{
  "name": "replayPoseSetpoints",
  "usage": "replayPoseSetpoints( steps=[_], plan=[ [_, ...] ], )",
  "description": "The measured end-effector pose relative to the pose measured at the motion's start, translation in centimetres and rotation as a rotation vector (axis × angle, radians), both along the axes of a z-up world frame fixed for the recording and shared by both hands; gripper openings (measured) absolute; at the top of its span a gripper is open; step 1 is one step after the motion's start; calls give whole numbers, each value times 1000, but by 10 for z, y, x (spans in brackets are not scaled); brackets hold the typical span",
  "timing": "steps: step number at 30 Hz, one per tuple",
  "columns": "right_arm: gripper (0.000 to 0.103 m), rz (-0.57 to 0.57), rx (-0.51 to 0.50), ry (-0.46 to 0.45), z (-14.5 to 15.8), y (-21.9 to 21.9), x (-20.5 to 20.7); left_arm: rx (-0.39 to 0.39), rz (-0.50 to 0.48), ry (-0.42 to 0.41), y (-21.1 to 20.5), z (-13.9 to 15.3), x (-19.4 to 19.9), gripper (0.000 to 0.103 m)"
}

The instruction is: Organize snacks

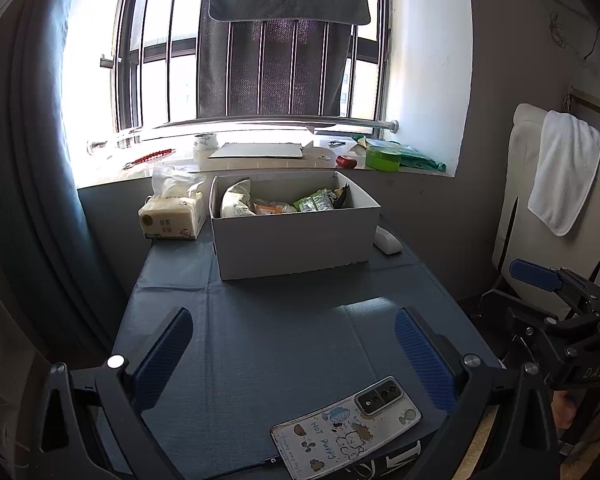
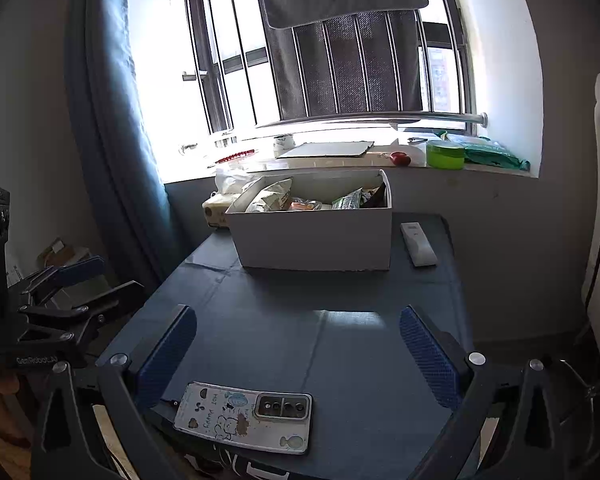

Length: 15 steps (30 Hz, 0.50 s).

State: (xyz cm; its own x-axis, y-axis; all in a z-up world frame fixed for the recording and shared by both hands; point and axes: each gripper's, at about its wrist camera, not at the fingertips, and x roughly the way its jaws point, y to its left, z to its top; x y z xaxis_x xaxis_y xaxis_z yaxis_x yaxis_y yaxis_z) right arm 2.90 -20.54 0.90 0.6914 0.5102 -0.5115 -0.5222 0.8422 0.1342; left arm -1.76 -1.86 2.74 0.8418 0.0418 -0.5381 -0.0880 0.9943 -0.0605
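A white cardboard box point(image 1: 296, 242) point(image 2: 316, 240) stands at the far end of the blue-covered table point(image 1: 260, 340) point(image 2: 340, 300). Inside it lie several snack packets: a pale bag point(image 1: 236, 200) point(image 2: 274, 194), an orange pack point(image 1: 270, 208) and green packs point(image 1: 314, 201) point(image 2: 348, 200). My left gripper point(image 1: 294, 354) hovers open over the near table edge, nothing between its blue pads. My right gripper point(image 2: 298, 354) is also open and empty, well short of the box. Each gripper shows at the edge of the other's view.
A phone point(image 1: 346, 428) point(image 2: 246, 416) in a cartoon case lies face down at the near edge. A tissue pack point(image 1: 172, 216) sits left of the box, a white remote point(image 2: 418, 244) right of it. The windowsill holds a green tub point(image 1: 382, 156) and a red object point(image 1: 346, 161). A towel-draped chair point(image 1: 564, 176) stands right.
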Motion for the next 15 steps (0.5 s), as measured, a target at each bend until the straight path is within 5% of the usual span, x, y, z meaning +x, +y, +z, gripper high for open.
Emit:
replayPoseSetpoints(
  steps=[15],
  plan=[
    [103,4,11,7,-1,-1,0,-2,-1,10,-2,-2,1,103]
  ],
)
